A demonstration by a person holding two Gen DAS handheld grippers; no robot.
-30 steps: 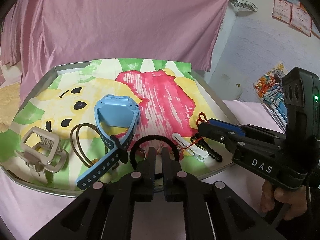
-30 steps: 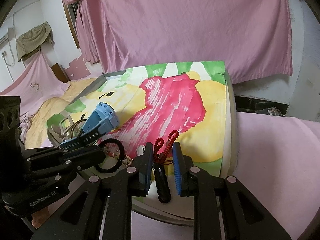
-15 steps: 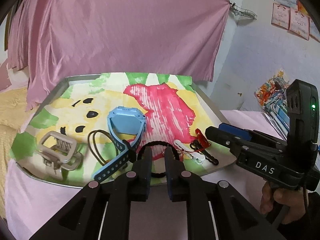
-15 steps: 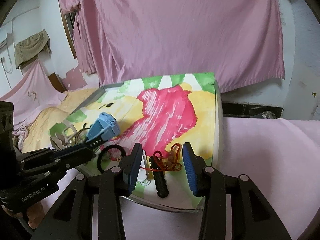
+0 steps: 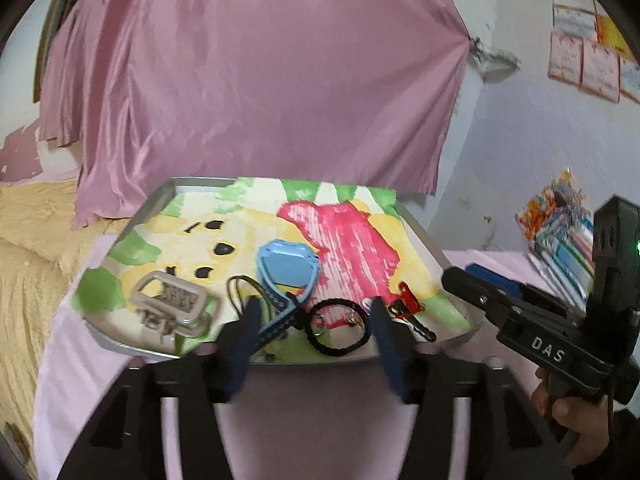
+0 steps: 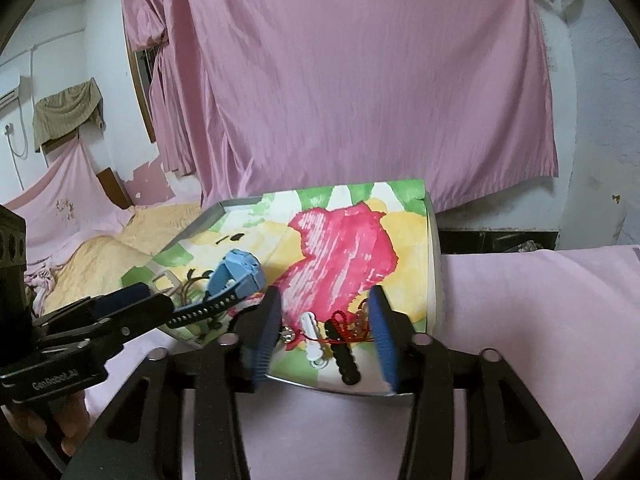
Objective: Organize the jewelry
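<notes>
Pink-draped bed, tray (image 5: 132,350) holds jewelry. Left gripper (image 5: 314,338) spread wide, empty, above black hair tie (image 5: 340,326); right gripper (image 6: 325,330) likewise above red bead bracelet (image 6: 347,326). Both light, floppy; pinch across the band.

The tray (image 5: 420,229) is dull grey metal, lined with matt printed cloth (image 5: 352,240). The watch (image 5: 286,266) at frame centre looks like smooth, slightly glossy blue plastic, the clip (image 5: 170,298) at left pale glossy plastic. The hair tie (image 5: 338,326) is matt black fabric. Satiny pink curtain (image 5: 256,80) fills the top; the wall (image 5: 520,140) at right is rough plaster.
</notes>
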